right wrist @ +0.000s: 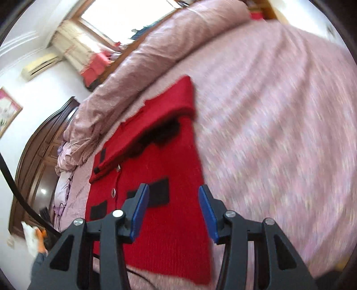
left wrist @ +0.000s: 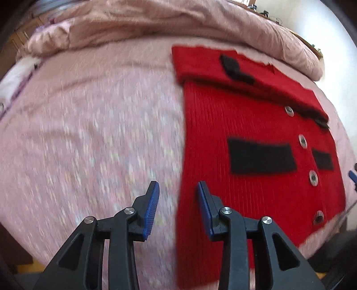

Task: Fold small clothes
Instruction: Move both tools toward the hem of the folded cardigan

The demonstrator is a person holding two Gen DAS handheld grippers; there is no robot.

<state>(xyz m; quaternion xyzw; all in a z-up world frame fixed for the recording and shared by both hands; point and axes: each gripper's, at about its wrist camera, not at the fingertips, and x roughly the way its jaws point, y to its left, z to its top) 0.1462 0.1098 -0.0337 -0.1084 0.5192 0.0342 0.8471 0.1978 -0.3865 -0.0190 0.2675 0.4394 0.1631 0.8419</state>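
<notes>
Both tools hang spread and empty above the near hem of a red knit cardigan point(left wrist: 256, 138). The left tool point(left wrist: 178, 198) straddles the cardigan's left edge, 1 blue pad point(left wrist: 151, 212) over the bedspread and the other over the knit; the right tool point(right wrist: 171, 205) sits over the opposite edge in the same way.

The cardigan lies flat on the pink bedspread point(left wrist: 89, 133), near the rolled duvet point(left wrist: 156, 20). Its long axis runs away from the tools — hem nearest, neckline end farthest. The far end looks already turned over as a band across the width, and the button placket point(left wrist: 302, 140) runs along the axis.

Risks, as I judge them: a pinch at the edge could take only 1 layer — or catch the bedspread too — and uneven lifts by the 2 tools would skew the fold or undo the far band.
</notes>
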